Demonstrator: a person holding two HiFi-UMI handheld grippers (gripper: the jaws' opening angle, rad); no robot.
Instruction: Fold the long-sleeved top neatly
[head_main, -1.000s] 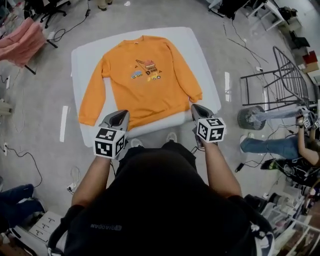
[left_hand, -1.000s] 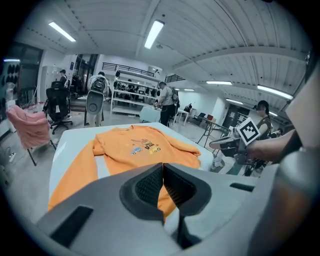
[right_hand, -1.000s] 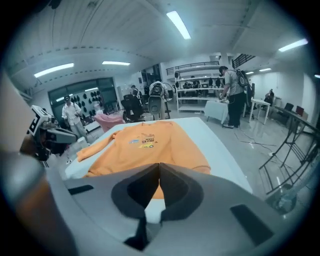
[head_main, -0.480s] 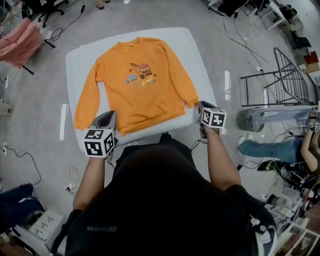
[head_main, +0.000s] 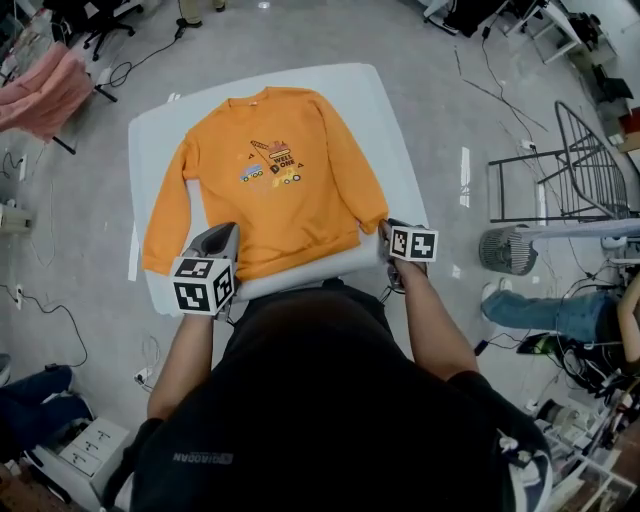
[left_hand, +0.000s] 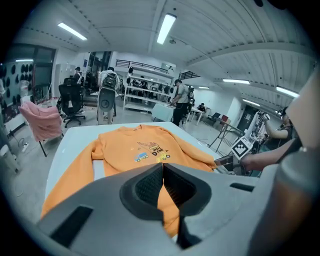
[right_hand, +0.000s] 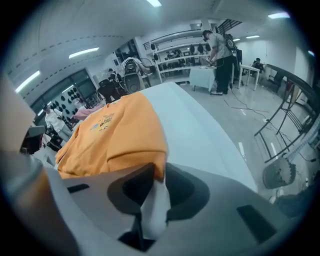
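An orange long-sleeved top (head_main: 270, 190) with a small digger print lies face up and flat on the white table (head_main: 395, 120), sleeves angled down along its sides. My left gripper (head_main: 226, 233) hovers over the hem's left part; its jaws are shut with nothing between them, and the top (left_hand: 125, 150) spreads out beyond them. My right gripper (head_main: 386, 229) is low at the right sleeve's cuff (head_main: 372, 221). Its jaws are opening: the cuff's edge (right_hand: 150, 162) lies at their tips and bare table shows in the gap.
A pink garment (head_main: 45, 90) hangs on a chair at the upper left. A metal rack (head_main: 580, 170) and a fan (head_main: 500, 245) stand right of the table, with a seated person (head_main: 570, 310) beyond. Cables run over the floor.
My right gripper has sunk to the right cuff at the table's edge and its jaws have parted. My left gripper has slid a little to the left along the hem, still shut.
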